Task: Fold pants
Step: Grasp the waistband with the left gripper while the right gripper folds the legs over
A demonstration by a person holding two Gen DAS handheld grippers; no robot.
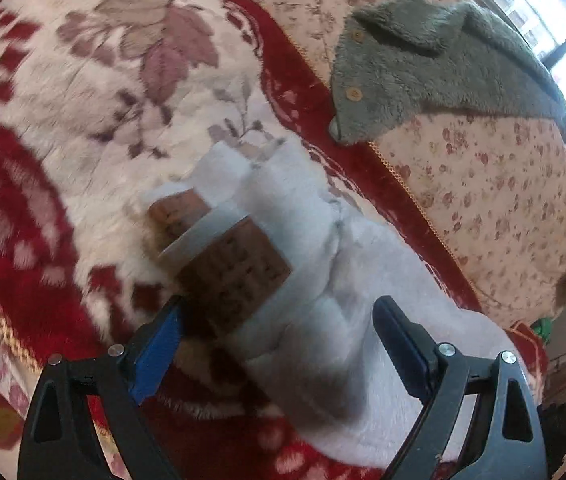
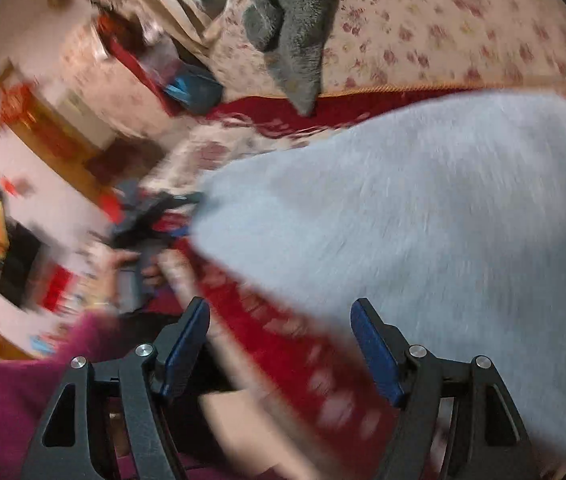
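Pants [image 1: 347, 312], pale grey fleece, lie on the red-and-cream floral blanket [image 1: 95, 92]. In my left wrist view they run from 12 o'clock at centre frame down to 5 o'clock, with the cuffs at the far end and brown patterned lining panels [image 1: 235, 276] showing at 9 o'clock of the garment. My left gripper [image 1: 279, 340] stands with jaws wide apart; the fabric lies below and between them, and the pads do not press on it. My right gripper [image 2: 281, 336] also stands with jaws spread; nothing sits between its pads, and the grey cloth fills the frame from 1 to 4 o'clock. A grey fleece jacket [image 1: 423, 68] rests on the rose-print quilt [image 1: 491, 200] at 1 o'clock, well apart from the pants. No containers are distinguishable; the room at 9 o'clock in the right view is blurred.
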